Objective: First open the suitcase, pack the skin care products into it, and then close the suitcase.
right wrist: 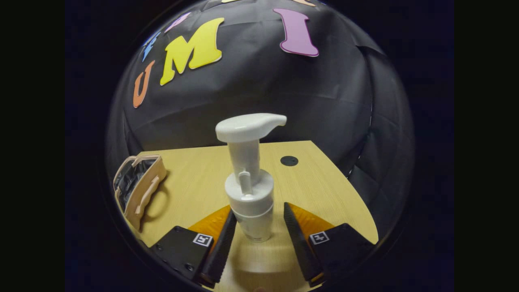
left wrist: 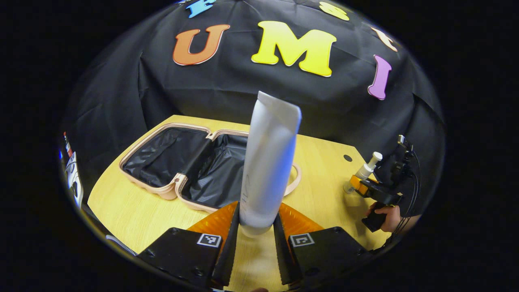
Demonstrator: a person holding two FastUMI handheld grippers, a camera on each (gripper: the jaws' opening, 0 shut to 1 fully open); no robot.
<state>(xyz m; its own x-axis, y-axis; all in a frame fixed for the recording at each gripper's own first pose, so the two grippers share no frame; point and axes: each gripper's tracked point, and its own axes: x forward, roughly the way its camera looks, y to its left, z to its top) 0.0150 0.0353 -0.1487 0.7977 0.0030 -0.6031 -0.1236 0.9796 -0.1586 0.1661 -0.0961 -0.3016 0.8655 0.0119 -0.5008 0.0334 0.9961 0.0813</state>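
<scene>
A tall silver tube (left wrist: pixel 267 162) stands upright between the fingers of my left gripper (left wrist: pixel 256 219), which is shut on its lower end. Behind it the pink suitcase (left wrist: pixel 162 188) lies open on the wooden table, showing its black lining. A white pump bottle (right wrist: pixel 249 194) stands on the table between the fingers of my right gripper (right wrist: pixel 259 209). The left finger is close against the bottle and a gap shows at the right finger (right wrist: pixel 294 231), so the gripper is open. In the left gripper view the right gripper (left wrist: pixel 361 187) and the pump bottle (left wrist: pixel 367 170) are at the table's right end.
The suitcase (right wrist: pixel 140 190) lies far left in the right gripper view, handle toward me. A dark round hole (right wrist: pixel 289 161) is set in the tabletop near the back edge. A hand (left wrist: pixel 389 217) holds the right gripper. Black cloth closes the booth behind.
</scene>
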